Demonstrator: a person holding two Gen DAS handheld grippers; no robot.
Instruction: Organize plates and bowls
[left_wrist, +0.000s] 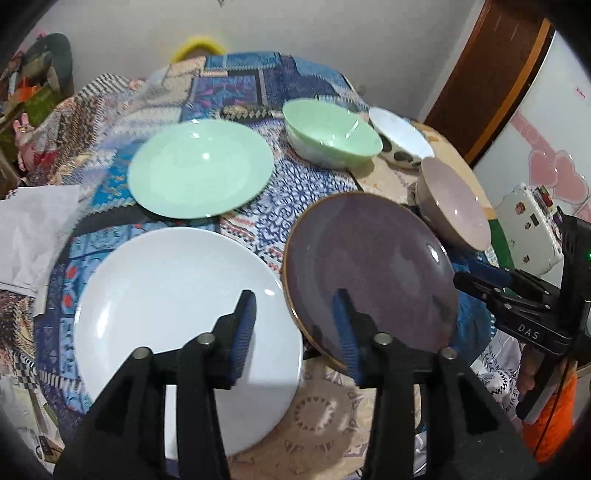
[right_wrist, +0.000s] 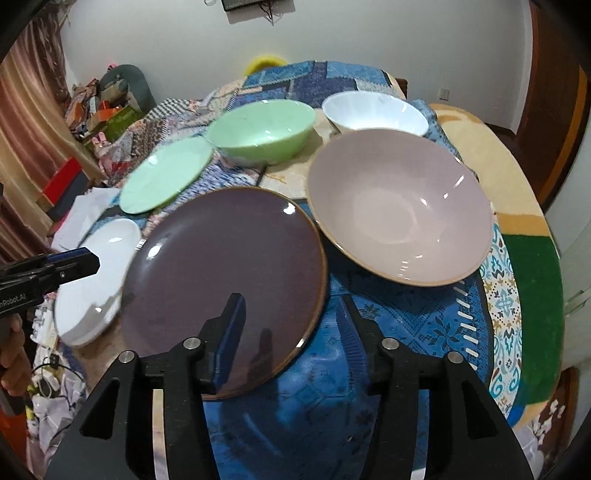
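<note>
Three plates lie on the patterned cloth: a white plate (left_wrist: 177, 317) (right_wrist: 96, 280), a dark purple plate (left_wrist: 373, 273) (right_wrist: 221, 277) and a green plate (left_wrist: 199, 170) (right_wrist: 166, 173). Behind stand a green bowl (left_wrist: 332, 133) (right_wrist: 262, 129), a white bowl (left_wrist: 402, 136) (right_wrist: 373, 114) and a pink bowl (left_wrist: 458, 206) (right_wrist: 399, 206). My left gripper (left_wrist: 295, 310) is open and empty, above the gap between white and purple plates. My right gripper (right_wrist: 291, 310) is open and empty over the purple plate's right rim; it also shows in the left wrist view (left_wrist: 480, 277).
The round table (right_wrist: 517, 177) is draped in patchwork cloths. White paper (left_wrist: 33, 236) lies at the left edge. A cluttered shelf (right_wrist: 103, 107) stands left, a wooden door (left_wrist: 491, 74) and a white appliance (left_wrist: 532, 229) stand right.
</note>
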